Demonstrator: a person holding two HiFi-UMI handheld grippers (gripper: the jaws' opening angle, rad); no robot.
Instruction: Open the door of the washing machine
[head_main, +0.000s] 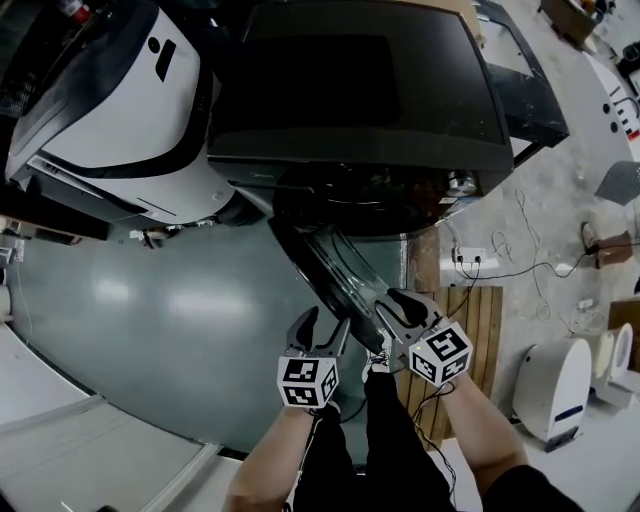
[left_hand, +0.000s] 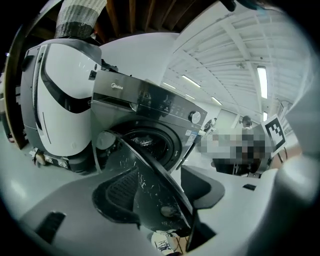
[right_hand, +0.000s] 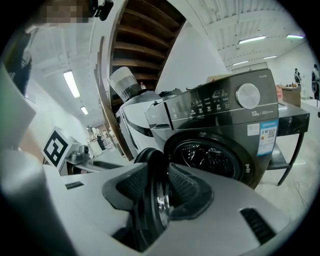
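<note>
The dark grey washing machine stands at the top of the head view, its round door swung out toward me. My right gripper is shut on the door's outer rim; both ribbed pads lie against it. Behind it the drum opening is uncovered. My left gripper hovers just left of the right one, open. In the left gripper view the door's glass and rim run between its spread jaws, and neither pad presses on it.
A large white appliance stands left of the washer. The floor in front is grey-green. On the right lie a wooden pallet, a power strip with cables, and white devices.
</note>
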